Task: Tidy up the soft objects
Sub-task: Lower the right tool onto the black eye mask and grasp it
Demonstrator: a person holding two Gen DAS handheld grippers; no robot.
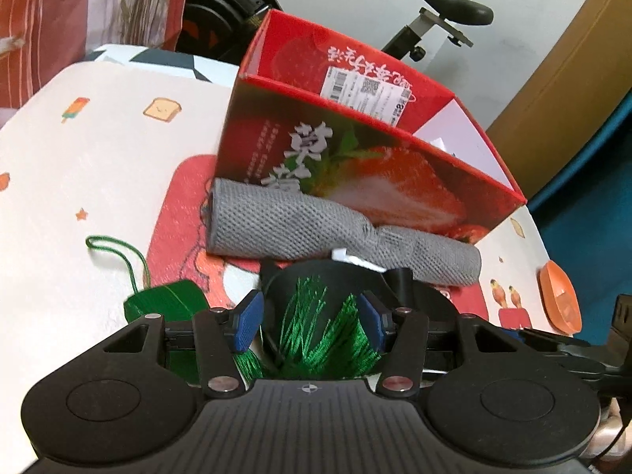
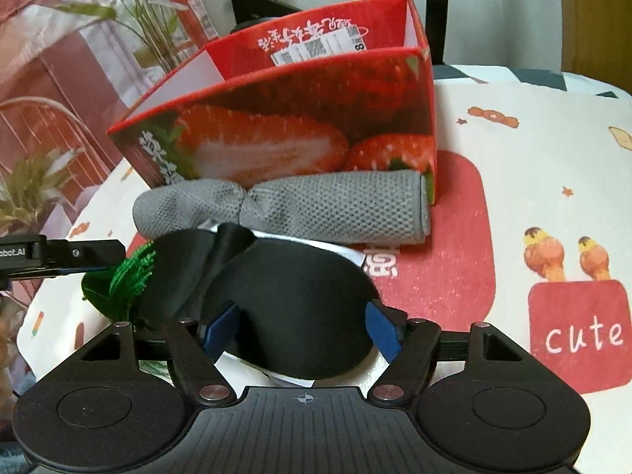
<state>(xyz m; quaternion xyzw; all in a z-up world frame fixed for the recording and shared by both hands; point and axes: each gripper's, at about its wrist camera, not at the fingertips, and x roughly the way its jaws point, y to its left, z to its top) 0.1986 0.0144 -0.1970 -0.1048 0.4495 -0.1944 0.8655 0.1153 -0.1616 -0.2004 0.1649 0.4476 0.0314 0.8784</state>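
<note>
One red strawberry box stands open, contents unseen; grey rolled towel lies lengthwise against its front. Left gripper straddles the green tassel, right gripper the black eye mask; fingers apart.

Patterned tablecloth under red mat.

You see a glossy printed cardboard box, a coarse grey knitted cloth roll, a matt black fabric eye mask, and shiny green silky tassel threads.
</note>
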